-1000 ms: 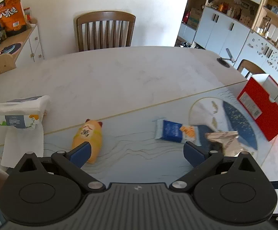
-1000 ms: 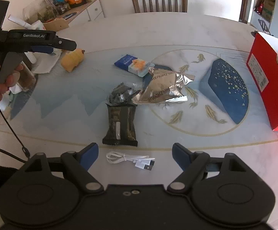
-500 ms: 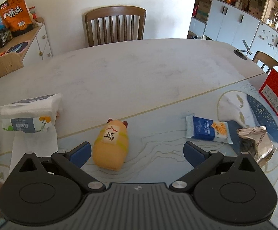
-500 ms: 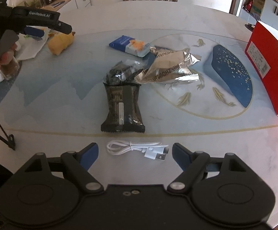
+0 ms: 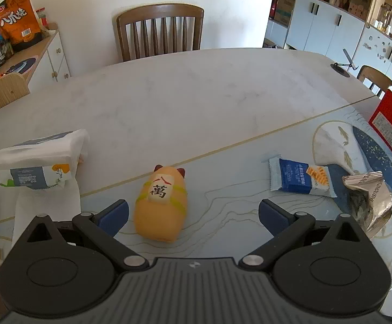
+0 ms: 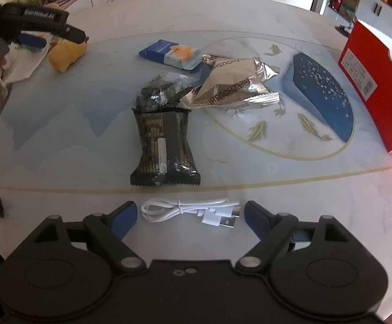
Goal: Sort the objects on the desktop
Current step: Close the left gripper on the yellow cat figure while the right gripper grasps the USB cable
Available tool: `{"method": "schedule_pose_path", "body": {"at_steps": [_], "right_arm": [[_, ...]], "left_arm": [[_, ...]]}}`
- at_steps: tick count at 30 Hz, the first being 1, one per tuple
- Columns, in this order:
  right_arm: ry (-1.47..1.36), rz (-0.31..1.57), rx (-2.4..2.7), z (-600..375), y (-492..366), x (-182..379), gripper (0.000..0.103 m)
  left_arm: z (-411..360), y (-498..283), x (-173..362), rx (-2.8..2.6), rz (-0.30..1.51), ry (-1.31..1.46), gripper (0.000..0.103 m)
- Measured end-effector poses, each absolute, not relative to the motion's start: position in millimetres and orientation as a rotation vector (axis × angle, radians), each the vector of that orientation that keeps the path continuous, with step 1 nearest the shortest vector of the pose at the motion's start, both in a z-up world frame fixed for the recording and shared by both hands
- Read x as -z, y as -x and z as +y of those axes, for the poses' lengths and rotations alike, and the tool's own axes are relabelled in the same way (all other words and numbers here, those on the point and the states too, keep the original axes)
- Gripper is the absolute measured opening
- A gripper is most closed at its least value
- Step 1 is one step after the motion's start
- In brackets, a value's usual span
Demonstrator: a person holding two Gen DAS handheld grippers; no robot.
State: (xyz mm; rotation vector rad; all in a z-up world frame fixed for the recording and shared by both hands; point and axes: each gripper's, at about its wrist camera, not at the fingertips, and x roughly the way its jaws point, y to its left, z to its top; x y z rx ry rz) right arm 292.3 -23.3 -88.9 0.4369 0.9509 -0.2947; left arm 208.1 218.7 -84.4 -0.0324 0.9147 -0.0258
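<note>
My left gripper is open, with an orange cat-shaped toy lying on the table between its fingers, nearer the left one. The toy also shows in the right wrist view under the left gripper. My right gripper is open over a coiled white USB cable that lies between its fingertips. A black snack pack, a silver foil pack and a blue snack pack lie beyond it. The blue pack and silver pack show right of the toy.
A red box stands at the right table edge. A tissue pack on a white napkin lies left of the toy. A wooden chair stands at the table's far side. A sideboard with an orange bag is at far left.
My left gripper has swung left and closed in on the orange toy, which now lies between its fingers. My right gripper has moved down and forward over the white cable.
</note>
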Motion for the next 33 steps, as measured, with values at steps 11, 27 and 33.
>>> {"method": "schedule_pose_path", "body": {"at_steps": [11,27,33], "right_arm": [[-0.432,0.951,0.3,-23,-294,89,0.086],[-0.419,0.951,0.287,-25,-292,87,0.077],[-0.419,0.95,0.291,-24,-292,87,0.076]], "left_arm": [[220,-219,98,0.01,0.922,0.016,0.103],[231,-228,120,-0.023,0.967,0.022,0.07],[235,-227,123,-0.037,0.978,0.038,0.051]]}}
